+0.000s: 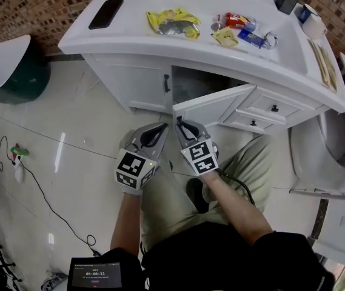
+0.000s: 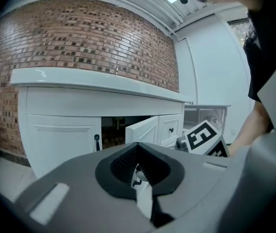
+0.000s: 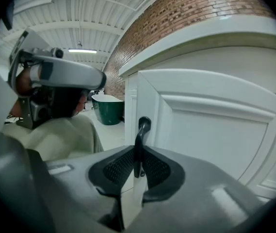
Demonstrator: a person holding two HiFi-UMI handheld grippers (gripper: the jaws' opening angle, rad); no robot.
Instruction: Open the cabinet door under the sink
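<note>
Grey left gripper, khaki trousers

Head cam top-down, L/R cams low, sharing door

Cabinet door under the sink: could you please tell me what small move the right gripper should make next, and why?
With the right gripper shut on the black handle, I would probably pull the door a little further out: it stands only partly open.

Counter: black phone at its left end; yellow packet mid-counter; green tub on the floor to its left.
</note>
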